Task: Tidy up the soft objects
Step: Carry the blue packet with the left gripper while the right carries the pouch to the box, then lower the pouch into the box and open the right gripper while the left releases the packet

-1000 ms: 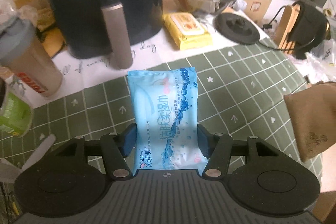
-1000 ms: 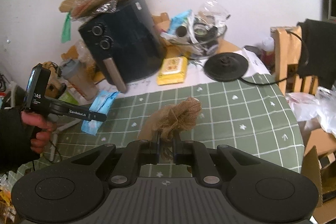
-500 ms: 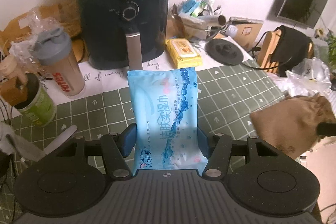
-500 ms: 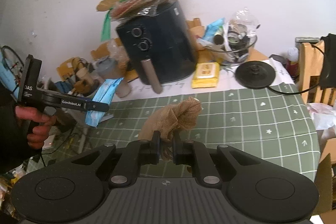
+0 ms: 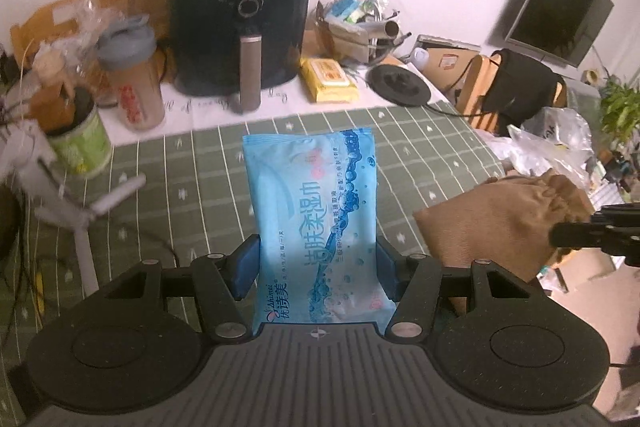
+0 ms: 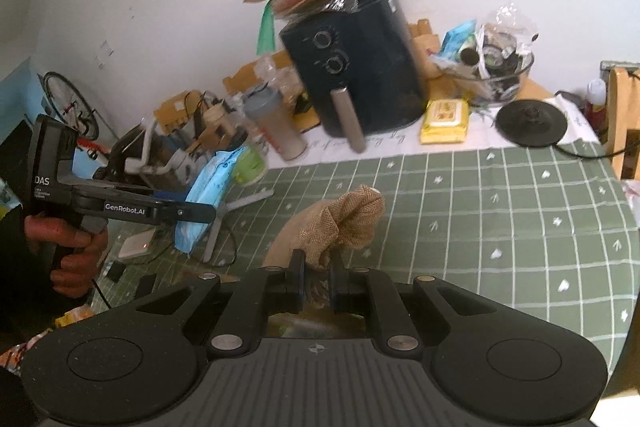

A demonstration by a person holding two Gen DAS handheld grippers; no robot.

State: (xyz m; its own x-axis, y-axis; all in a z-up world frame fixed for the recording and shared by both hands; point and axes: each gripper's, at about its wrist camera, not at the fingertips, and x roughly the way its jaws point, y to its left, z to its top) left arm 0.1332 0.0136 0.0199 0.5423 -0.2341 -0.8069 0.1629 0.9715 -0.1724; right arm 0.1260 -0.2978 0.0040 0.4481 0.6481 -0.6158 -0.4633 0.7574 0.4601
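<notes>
My left gripper (image 5: 316, 267) is shut on a blue pack of wet wipes (image 5: 316, 211) and holds it in the air above the green checked tablecloth (image 5: 200, 179). The pack also shows in the right wrist view (image 6: 208, 195), at the left. My right gripper (image 6: 318, 267) is shut on a brown burlap drawstring pouch (image 6: 340, 223), lifted off the table. The pouch also shows in the left wrist view (image 5: 508, 219), at the right.
A black air fryer (image 5: 240, 19) stands at the back with a shaker bottle (image 5: 136, 79), a green can (image 5: 80, 143), a yellow wipes pack (image 5: 328, 79), a black kettle base (image 5: 400, 85) and a glass bowl of clutter (image 6: 496, 67). A chair (image 5: 512, 87) stands at the right.
Both grippers have risen and pulled back from the table with their objects held. More of the room and table shows in both views.
</notes>
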